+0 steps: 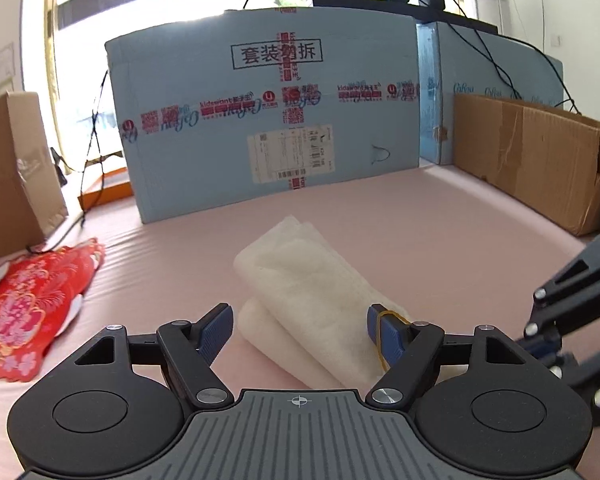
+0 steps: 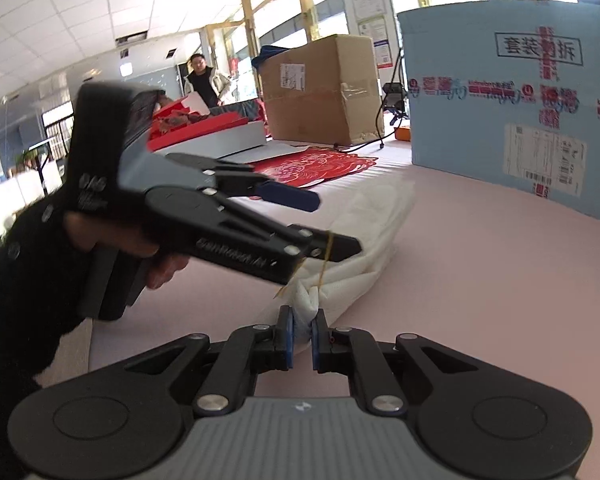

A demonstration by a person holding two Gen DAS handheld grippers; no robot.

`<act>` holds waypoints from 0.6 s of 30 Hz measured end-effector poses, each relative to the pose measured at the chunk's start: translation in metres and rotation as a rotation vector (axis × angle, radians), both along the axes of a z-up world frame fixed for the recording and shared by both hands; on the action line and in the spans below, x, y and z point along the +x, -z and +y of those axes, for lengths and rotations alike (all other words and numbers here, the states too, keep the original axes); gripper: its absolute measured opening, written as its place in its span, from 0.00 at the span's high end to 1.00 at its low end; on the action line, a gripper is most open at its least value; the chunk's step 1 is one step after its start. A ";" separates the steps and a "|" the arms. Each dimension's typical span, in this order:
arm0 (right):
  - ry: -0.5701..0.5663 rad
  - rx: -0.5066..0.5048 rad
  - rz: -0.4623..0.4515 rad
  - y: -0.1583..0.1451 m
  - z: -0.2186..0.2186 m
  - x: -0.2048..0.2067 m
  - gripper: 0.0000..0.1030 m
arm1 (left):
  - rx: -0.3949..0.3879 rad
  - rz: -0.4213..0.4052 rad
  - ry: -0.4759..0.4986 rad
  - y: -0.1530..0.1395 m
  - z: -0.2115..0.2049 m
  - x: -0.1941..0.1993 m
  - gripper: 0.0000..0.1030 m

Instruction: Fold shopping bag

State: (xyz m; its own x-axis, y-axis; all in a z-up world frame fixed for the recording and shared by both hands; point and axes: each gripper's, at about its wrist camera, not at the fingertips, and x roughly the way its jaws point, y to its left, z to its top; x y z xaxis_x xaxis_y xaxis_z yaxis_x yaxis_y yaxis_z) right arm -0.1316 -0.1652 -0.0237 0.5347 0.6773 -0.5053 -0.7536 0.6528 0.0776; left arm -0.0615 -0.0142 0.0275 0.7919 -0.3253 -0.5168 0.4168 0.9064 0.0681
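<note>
Jaws pinching white bag, blue box behind

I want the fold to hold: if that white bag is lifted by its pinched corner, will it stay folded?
Probably not: the white bag looks like soft, thin fabric, bunching between the right gripper pads. Its loose layers would likely droop open. It seems light.

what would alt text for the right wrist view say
The right gripper pinches a bunched corner of a folded white shopping bag on a pink table. The left gripper, hand-held, hovers open over it.
</note>
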 end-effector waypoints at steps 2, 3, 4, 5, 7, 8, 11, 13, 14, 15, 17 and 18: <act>0.002 -0.018 -0.002 0.000 -0.001 0.000 0.91 | 0.045 -0.003 -0.018 0.006 -0.001 0.010 0.26; 0.018 -0.004 0.018 0.000 -0.005 0.002 0.91 | 0.058 -0.004 -0.023 0.010 0.003 0.013 0.25; 0.033 0.010 0.037 0.000 -0.009 0.005 0.91 | 0.070 -0.005 -0.025 0.013 0.006 0.015 0.25; 0.049 0.023 0.056 0.001 -0.014 0.008 0.92 | 0.071 -0.007 -0.012 0.015 0.009 0.013 0.25; 0.101 0.080 0.122 0.002 -0.027 0.019 0.92 | 0.078 -0.025 0.019 0.018 0.010 0.000 0.25; 0.126 0.107 0.160 0.004 -0.033 0.024 0.92 | 0.090 -0.034 0.042 0.018 0.009 -0.007 0.25; 0.174 0.173 0.260 0.008 -0.045 0.037 0.92 | 0.192 -0.099 0.030 0.017 -0.002 -0.028 0.25; 0.200 0.214 0.318 0.011 -0.052 0.042 0.92 | 0.262 -0.139 0.017 0.019 -0.006 -0.038 0.25; 0.215 0.232 0.344 0.014 -0.056 0.044 0.92 | 0.300 -0.155 0.007 0.020 -0.008 -0.041 0.24; 0.223 0.237 0.356 0.015 -0.058 0.045 0.92 | 0.348 -0.173 0.000 0.021 -0.008 -0.039 0.24; 0.229 0.233 0.362 0.017 -0.059 0.046 0.92 | 0.452 -0.216 -0.034 0.027 -0.009 -0.038 0.24; 0.228 0.228 0.358 0.017 -0.058 0.047 0.92 | 0.474 -0.225 -0.044 0.031 -0.008 -0.035 0.24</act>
State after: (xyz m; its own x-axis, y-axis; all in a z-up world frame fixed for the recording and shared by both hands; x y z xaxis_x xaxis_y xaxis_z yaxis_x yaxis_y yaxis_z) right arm -0.0843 -0.2230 -0.0412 0.5018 0.6779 -0.5373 -0.4931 0.7345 0.4662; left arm -0.0967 -0.0220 -0.0032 0.9079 -0.0610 -0.4147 0.3070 0.7704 0.5588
